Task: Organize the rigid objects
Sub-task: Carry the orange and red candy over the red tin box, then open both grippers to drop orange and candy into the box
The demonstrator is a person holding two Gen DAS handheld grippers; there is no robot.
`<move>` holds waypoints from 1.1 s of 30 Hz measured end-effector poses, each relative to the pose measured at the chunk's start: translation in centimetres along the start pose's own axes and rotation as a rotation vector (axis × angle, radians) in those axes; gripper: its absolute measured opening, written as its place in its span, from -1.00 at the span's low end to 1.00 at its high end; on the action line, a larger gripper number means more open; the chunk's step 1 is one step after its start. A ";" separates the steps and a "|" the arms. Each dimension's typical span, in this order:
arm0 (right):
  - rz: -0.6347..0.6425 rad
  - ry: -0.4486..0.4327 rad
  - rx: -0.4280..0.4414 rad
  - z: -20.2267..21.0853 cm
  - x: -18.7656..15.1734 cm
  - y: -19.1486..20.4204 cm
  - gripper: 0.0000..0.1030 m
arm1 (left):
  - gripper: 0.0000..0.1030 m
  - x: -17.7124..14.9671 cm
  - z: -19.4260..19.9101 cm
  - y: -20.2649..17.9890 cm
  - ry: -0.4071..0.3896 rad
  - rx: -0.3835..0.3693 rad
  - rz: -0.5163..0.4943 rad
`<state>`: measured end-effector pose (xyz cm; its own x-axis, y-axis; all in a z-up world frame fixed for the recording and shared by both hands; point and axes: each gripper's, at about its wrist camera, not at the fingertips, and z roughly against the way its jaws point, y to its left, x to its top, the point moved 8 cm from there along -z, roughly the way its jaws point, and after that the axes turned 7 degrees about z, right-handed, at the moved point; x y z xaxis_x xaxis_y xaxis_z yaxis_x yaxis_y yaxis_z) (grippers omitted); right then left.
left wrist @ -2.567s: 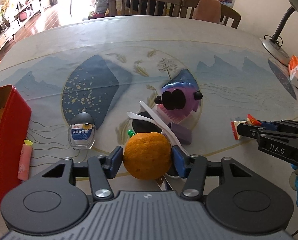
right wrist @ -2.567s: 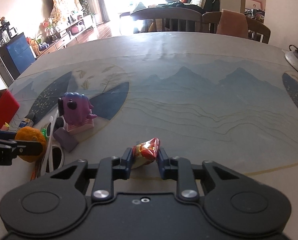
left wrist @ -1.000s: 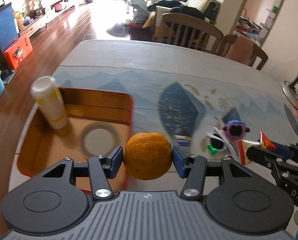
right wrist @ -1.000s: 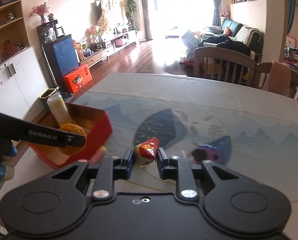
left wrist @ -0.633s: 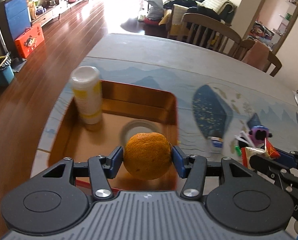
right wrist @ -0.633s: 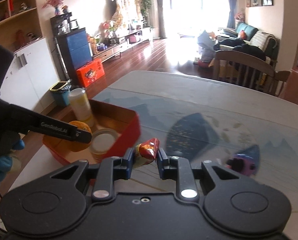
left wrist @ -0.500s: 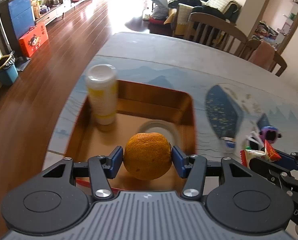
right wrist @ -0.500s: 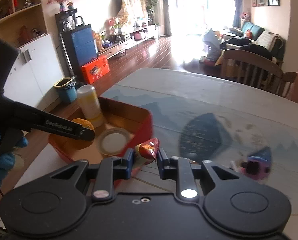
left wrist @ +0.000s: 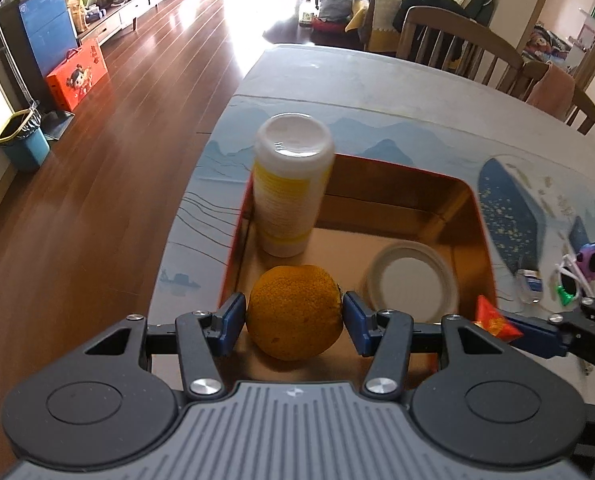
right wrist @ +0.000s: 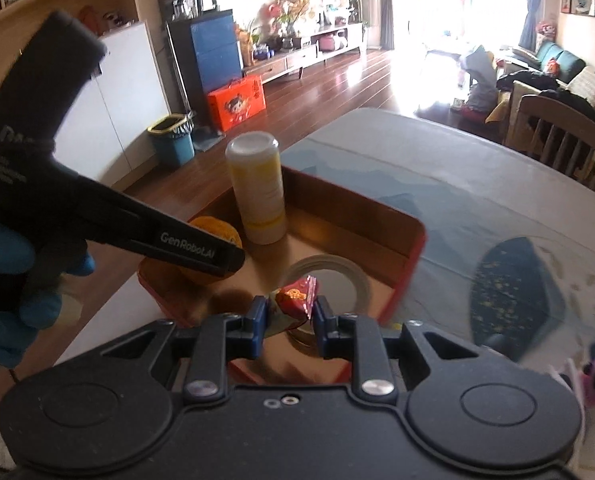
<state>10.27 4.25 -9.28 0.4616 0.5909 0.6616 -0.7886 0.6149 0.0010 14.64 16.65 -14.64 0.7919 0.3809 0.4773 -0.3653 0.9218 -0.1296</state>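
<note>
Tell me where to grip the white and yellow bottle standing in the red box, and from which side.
Grip the bottle across its yellow-banded body, below the white cap, coming from the open middle of the red box. It stands upright in the far-left corner, so the walls probably block other approaches, and its round sides suit two fingers.

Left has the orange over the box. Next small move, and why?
Probably lower a little and open the left gripper. It is shut on the orange, which sits over bare box floor, just in front of the bottle and left of the tape roll. Whether the orange touches the floor can't be told.
</note>
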 end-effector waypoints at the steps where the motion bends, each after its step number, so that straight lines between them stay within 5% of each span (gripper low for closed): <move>1: 0.000 0.008 0.002 -0.4 0.0 0.1 -0.54 | 0.02 0.1 -0.3 0.1 0.001 0.002 -0.005; 14: 0.007 0.110 0.043 -4.1 -0.7 1.8 -0.54 | 0.02 0.8 -2.0 -0.6 0.008 -0.033 -0.081; 23: 0.089 0.114 -0.049 -5.1 -0.8 1.0 -0.54 | 0.02 1.4 -2.9 -1.2 0.009 -0.035 -0.086; 33: 0.097 0.099 -0.056 -4.8 -1.0 0.8 -0.41 | 0.02 1.3 -3.5 -1.1 0.020 -0.026 -0.078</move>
<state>11.13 6.67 -13.48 0.4245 0.6956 0.5796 -0.8086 0.5793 -0.1031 17.79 16.33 -16.95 0.8272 0.3089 0.4695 -0.2895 0.9502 -0.1152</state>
